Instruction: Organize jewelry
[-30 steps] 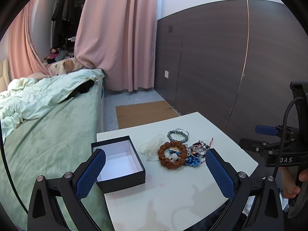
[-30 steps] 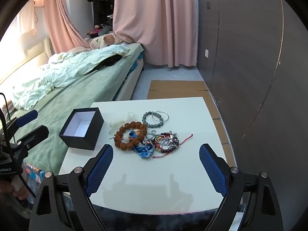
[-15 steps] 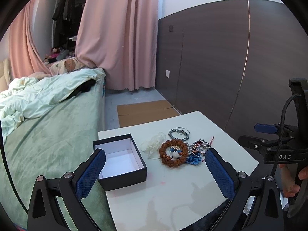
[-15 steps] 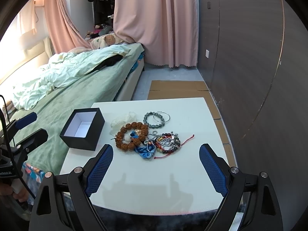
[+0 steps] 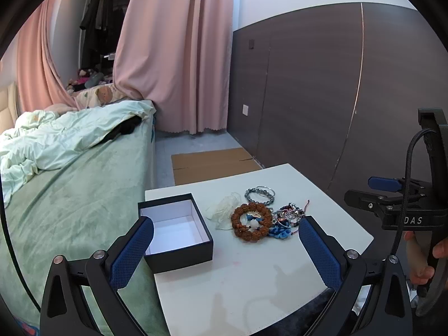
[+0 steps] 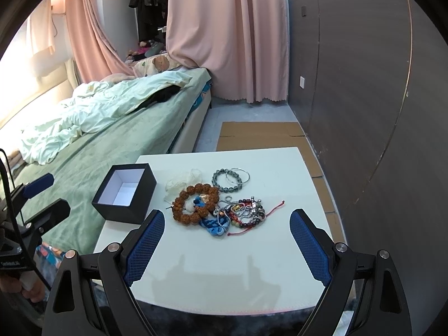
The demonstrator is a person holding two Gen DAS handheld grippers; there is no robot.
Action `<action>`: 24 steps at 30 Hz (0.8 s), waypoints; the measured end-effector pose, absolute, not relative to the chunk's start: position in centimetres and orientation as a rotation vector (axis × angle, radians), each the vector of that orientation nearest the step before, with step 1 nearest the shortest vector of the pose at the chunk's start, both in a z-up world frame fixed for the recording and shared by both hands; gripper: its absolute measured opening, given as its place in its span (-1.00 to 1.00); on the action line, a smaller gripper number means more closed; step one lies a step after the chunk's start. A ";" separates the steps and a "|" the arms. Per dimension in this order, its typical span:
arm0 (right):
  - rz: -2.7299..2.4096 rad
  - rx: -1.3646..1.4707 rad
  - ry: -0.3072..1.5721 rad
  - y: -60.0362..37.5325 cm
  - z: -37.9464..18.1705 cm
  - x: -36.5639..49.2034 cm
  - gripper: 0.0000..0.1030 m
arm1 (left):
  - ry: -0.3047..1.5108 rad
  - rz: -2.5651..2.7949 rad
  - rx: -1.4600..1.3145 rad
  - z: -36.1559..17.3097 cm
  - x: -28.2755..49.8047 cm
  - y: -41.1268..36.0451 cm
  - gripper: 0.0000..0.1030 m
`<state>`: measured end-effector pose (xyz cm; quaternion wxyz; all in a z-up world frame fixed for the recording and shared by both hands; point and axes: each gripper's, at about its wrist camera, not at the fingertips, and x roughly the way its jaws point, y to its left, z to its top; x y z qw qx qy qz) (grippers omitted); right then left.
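A pile of jewelry lies on the white table: a brown wooden bead bracelet, a grey bead bracelet, a blue cord piece, mixed bead strands with a red cord and a clear plastic bag. An open, empty black box with white lining stands left of the pile. My left gripper is open and empty, above the table's near side. My right gripper is open and empty, short of the pile.
A bed with green cover and pale duvet lies left of the table. Flat cardboard lies on the floor behind it. A dark panelled wall runs on the right. Pink curtains hang at the back.
Both grippers have drifted slightly; the table and jewelry sit a little farther and higher in each view. Nothing was taken hold of.
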<state>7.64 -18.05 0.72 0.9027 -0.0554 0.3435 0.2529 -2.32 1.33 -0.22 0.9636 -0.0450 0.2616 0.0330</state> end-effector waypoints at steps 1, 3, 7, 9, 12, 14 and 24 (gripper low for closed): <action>0.523 -0.114 0.709 -18.1 0.8 7.6 0.77 | 0.531 0.067 -0.092 -0.2 -2.2 1.3 1.00; 0.521 -0.114 0.706 -18.1 0.8 7.6 0.77 | 0.530 0.067 -0.094 -0.3 -2.3 1.4 1.00; 0.522 -0.112 0.696 -18.0 0.9 7.4 0.77 | 0.518 0.070 -0.109 -0.4 -2.6 1.5 1.00; 0.522 -0.113 0.691 -18.0 0.9 7.3 0.77 | 0.515 0.071 -0.112 -0.4 -2.7 1.7 1.00; 0.527 -0.113 0.684 -17.8 0.9 7.3 0.77 | 0.514 0.072 -0.116 -0.5 -2.9 1.9 1.00; 0.530 -0.111 0.680 -17.7 1.0 7.3 0.77 | 0.514 0.073 -0.120 -0.5 -3.0 2.0 1.00; 0.532 -0.107 0.665 -17.6 1.0 7.2 0.77 | 0.519 0.058 -0.094 -0.6 -3.7 2.0 1.00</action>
